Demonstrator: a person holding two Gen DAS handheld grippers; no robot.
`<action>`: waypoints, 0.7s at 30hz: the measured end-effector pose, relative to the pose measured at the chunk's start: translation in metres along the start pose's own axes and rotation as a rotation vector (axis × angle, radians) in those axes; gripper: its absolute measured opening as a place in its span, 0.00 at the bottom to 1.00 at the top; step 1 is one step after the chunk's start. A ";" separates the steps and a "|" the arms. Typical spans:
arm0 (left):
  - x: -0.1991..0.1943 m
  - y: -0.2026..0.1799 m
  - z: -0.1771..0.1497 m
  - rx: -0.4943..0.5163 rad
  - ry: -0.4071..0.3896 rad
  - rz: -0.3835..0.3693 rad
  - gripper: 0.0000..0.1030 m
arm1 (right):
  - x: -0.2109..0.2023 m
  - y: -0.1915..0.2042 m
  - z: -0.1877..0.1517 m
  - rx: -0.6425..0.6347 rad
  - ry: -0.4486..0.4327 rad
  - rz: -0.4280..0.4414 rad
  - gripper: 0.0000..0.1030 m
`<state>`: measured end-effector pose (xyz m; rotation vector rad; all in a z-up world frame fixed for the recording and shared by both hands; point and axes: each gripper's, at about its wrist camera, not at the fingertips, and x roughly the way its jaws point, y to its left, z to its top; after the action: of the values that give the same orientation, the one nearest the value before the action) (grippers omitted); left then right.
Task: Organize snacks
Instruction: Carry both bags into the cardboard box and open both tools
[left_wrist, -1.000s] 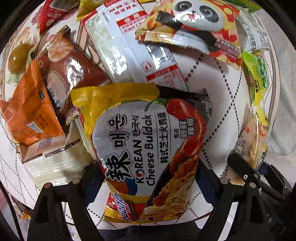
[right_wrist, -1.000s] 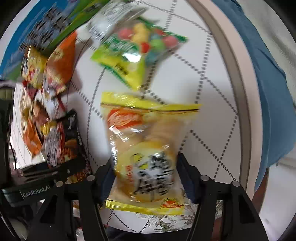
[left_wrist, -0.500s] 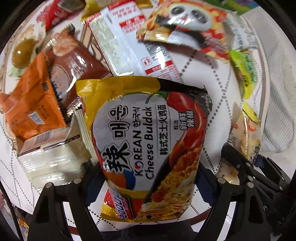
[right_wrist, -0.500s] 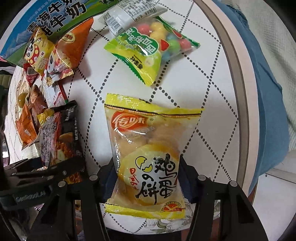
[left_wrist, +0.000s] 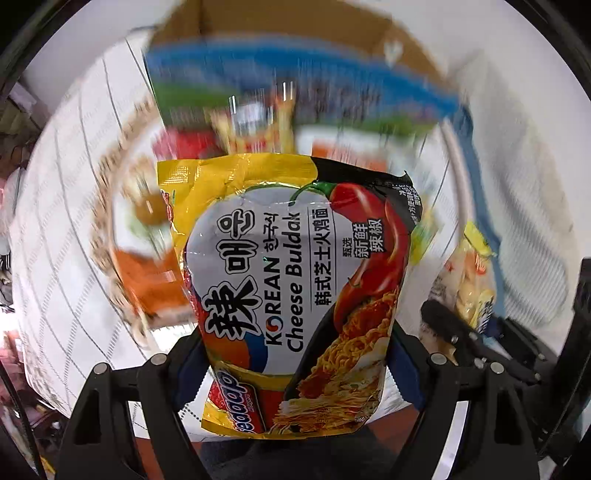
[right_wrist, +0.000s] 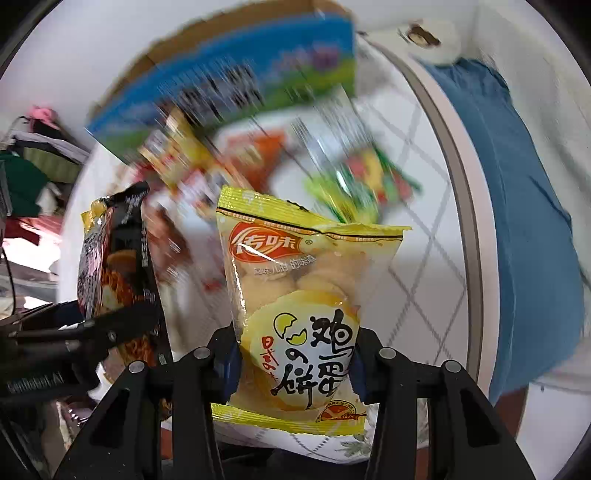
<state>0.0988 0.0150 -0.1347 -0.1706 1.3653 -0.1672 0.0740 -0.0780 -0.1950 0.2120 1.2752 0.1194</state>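
Observation:
My left gripper (left_wrist: 295, 354) is shut on a Korean Cheese Buldak noodle packet (left_wrist: 291, 280) and holds it up above the table. My right gripper (right_wrist: 291, 369) is shut on a yellow egg cracker packet (right_wrist: 299, 306), also lifted. In the right wrist view the noodle packet (right_wrist: 114, 258) and the left gripper (right_wrist: 74, 332) show at the left. In the left wrist view the cracker packet (left_wrist: 469, 280) shows at the right. Behind both stands an open cardboard box (left_wrist: 295, 59) with blue and green print, also in the right wrist view (right_wrist: 229, 81).
Several loose snack packets lie blurred on the round white table (right_wrist: 424, 206): a green candy bag (right_wrist: 365, 184), orange packets (left_wrist: 147, 280). A blue cloth (right_wrist: 524, 206) hangs past the table's right rim.
Both grippers have lifted their packets off the table and tilted up, so the box at the back has come into view. The background is now motion-blurred.

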 end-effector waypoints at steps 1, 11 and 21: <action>-0.014 -0.001 0.010 -0.007 -0.022 -0.009 0.80 | -0.010 0.005 0.012 -0.009 -0.021 0.032 0.47; -0.080 -0.004 0.175 -0.038 -0.150 -0.020 0.80 | -0.073 0.044 0.180 -0.123 -0.168 0.193 0.47; 0.053 0.029 0.292 -0.086 0.023 0.084 0.80 | 0.023 0.048 0.333 -0.189 -0.038 0.105 0.47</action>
<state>0.3956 0.0392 -0.1346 -0.1833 1.4013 -0.0398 0.4008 -0.0567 -0.1141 0.1174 1.2074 0.3229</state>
